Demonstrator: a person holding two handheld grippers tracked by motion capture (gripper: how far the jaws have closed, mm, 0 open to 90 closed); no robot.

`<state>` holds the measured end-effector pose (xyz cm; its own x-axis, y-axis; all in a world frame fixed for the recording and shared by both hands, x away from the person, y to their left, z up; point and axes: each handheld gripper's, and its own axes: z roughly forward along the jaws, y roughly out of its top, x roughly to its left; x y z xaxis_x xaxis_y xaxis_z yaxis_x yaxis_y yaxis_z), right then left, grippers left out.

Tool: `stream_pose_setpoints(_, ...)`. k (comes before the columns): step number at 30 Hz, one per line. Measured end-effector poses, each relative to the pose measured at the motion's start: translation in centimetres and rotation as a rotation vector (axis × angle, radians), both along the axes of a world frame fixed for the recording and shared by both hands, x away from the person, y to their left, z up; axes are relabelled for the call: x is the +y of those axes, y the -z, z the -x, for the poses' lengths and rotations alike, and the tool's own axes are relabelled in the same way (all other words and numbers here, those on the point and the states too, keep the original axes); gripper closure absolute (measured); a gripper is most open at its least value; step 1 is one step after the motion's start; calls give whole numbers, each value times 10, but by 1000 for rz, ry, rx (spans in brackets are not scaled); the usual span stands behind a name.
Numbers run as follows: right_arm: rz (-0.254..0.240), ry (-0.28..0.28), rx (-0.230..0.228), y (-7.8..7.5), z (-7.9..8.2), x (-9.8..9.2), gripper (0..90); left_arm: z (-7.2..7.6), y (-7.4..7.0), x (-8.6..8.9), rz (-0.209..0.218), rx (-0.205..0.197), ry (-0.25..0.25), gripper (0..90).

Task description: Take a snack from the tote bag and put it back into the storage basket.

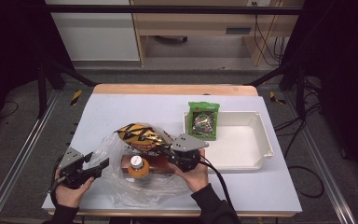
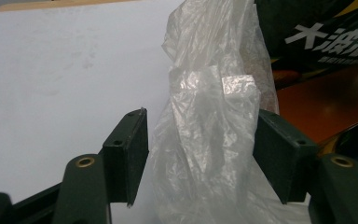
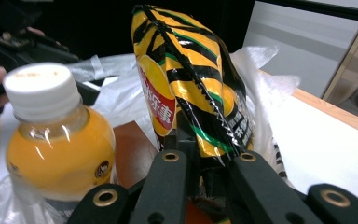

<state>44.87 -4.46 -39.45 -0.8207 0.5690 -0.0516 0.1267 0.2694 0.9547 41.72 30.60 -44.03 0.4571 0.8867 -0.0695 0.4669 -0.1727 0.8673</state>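
Note:
My right gripper [image 1: 168,152] [image 3: 208,157] is shut on the lower seam of a yellow, black and green snack bag [image 1: 140,135] [image 3: 191,79], which stands up over a clear plastic bag [image 1: 121,189] [image 2: 209,130]. An orange drink bottle [image 1: 137,166] [image 3: 56,135] with a white cap stands beside it on a brown box [image 1: 157,163] [image 3: 130,151]. My left gripper [image 1: 98,165] [image 2: 203,121] is at the plastic bag's left edge. Its jaws are apart with a fold of the film between them: the film touches the right pad, and a gap shows at the left pad.
A white tray [image 1: 256,140] sits on the right of the pale table mat [image 1: 121,109], with a green snack packet [image 1: 203,120] leaning over its left rim. Dark frame posts stand at both far corners.

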Motion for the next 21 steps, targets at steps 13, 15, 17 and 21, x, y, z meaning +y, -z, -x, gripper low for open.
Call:
stream_pose_setpoints(13, -115, -48, -39, -41, 6, -9, 879, 0, 1, -1, -10, 3, -2, 363)
stream_pose_setpoints(15, -130, -60, -55, -51, 9, -9, 879, 0, 1, -1, -10, 5, -2, 362)
stream_pose_setpoints(17, -134, -64, -58, -55, 10, -9, 879, 0, 1, -1, -16, 3, -1, 361)
stream_pose_setpoints(21, -148, -72, -80, -70, 14, -9, 880, 0, 1, -2, -14, 3, 1, 354)
